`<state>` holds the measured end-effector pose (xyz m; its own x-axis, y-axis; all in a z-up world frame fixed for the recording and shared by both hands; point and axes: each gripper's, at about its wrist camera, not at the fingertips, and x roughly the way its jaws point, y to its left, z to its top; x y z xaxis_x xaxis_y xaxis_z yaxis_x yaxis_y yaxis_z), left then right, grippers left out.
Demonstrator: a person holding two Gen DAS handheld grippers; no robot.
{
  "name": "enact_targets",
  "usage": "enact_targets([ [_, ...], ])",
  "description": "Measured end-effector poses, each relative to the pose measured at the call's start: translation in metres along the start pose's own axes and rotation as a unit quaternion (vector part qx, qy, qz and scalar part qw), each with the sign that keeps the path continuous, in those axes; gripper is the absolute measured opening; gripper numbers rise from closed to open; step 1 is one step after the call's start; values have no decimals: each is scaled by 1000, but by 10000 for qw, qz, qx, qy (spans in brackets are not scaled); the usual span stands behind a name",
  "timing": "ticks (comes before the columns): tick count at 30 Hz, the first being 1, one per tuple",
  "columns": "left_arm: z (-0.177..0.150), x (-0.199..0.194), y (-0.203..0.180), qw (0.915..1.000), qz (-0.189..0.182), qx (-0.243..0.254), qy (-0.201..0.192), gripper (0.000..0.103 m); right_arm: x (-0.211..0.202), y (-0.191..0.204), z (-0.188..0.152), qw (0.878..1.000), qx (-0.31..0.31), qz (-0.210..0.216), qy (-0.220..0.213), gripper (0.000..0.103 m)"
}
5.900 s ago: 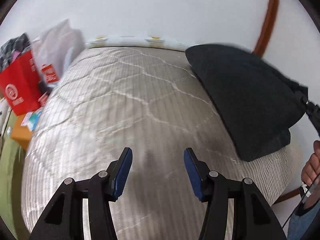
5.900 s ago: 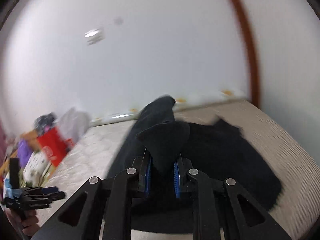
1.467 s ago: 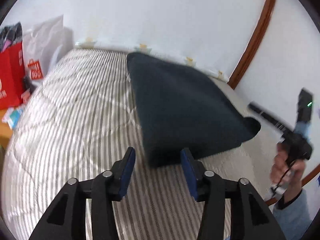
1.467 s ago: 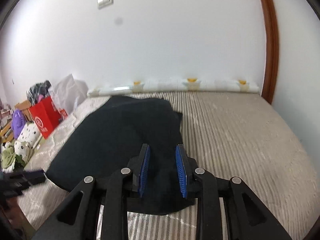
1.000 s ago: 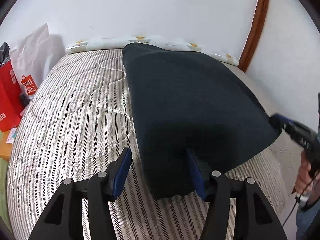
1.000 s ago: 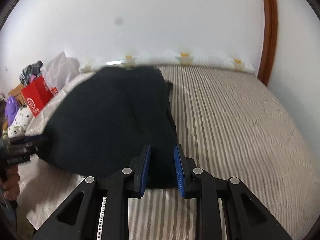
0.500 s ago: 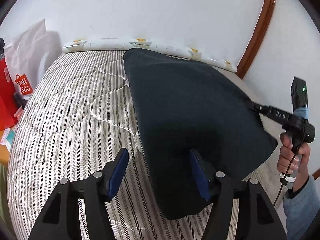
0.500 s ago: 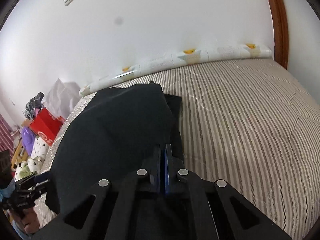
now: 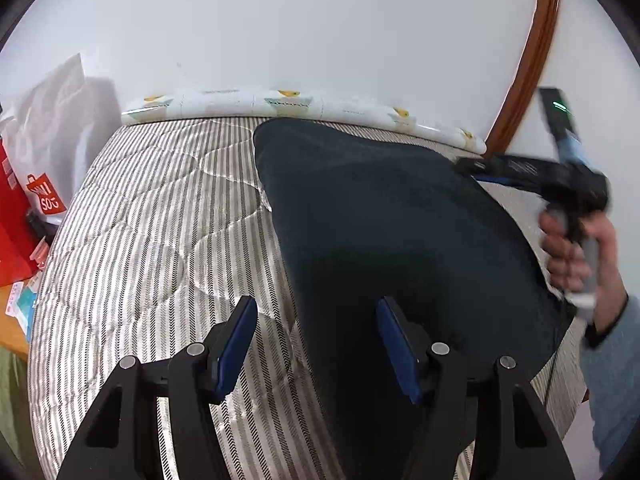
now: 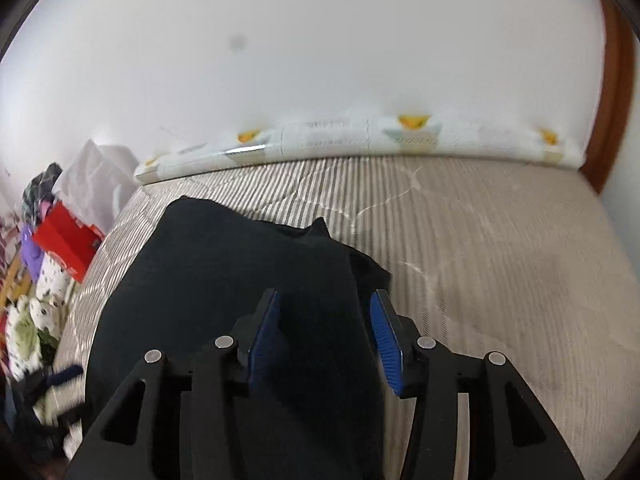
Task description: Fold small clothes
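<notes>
Lettering on red bag (image 9: 16, 220) left of left gripper (image 9: 316, 344) unreadable; both grippers spread, right gripper (image 10: 324, 332) just reopened over dark garment (image 10: 240, 280).

My left tongs (image 9: 316, 344) open over the dark cloth's (image 9: 392, 216) near edge on the striped bed (image 9: 152, 216), my right tongs (image 9: 472, 166) blurred at its far side

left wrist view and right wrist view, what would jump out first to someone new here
The dark garment dominates, spread along the middle of the striped mattress. Both tools stand open over its near end: the left tool with the cloth's edge between its pads, the right tool just opened above it. A red bag sits beside the bed.
</notes>
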<state>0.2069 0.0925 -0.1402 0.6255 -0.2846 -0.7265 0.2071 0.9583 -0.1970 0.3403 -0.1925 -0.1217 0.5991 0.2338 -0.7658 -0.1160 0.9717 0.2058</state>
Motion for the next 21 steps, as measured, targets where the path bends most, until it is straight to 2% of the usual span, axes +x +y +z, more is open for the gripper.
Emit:
enact_targets([
  [2,-1,3,1,10000,-13,-11,27,61,25,-6,9,9992,272,92,277,47],
  [4,-1,6,3,10000,-51,-24,67,61,33,-8,16,9982,396,308,334,10],
  [6,0,6,3,10000,-55,4,64,61,8,-2,17,9985,83,466,-273,9],
  [7,0,5,3,10000,-82,3,54,61,-10,3,15,9962,-223,350,-770,9],
  [8,0,6,3,9999,-120,-3,62,61,-19,3,13,9945,-346,169,-975,9],
  [9,0,7,3,9999,-129,0,61,61,-16,1,14,9954,-292,129,-906,9],
  [11,0,9,1,9999,-94,49,52,61,9,-5,18,9989,-132,-24,-457,9],
  [14,1,9,0,9999,-77,12,68,61,28,-8,18,9998,-66,-132,-122,12],
  [20,0,5,-1,10000,21,-26,61,61,-10,-8,3,9995,-10,-208,-218,24],
  [21,0,4,-1,10000,33,-30,61,61,-17,-9,-1,9996,-20,-192,-219,31],
])
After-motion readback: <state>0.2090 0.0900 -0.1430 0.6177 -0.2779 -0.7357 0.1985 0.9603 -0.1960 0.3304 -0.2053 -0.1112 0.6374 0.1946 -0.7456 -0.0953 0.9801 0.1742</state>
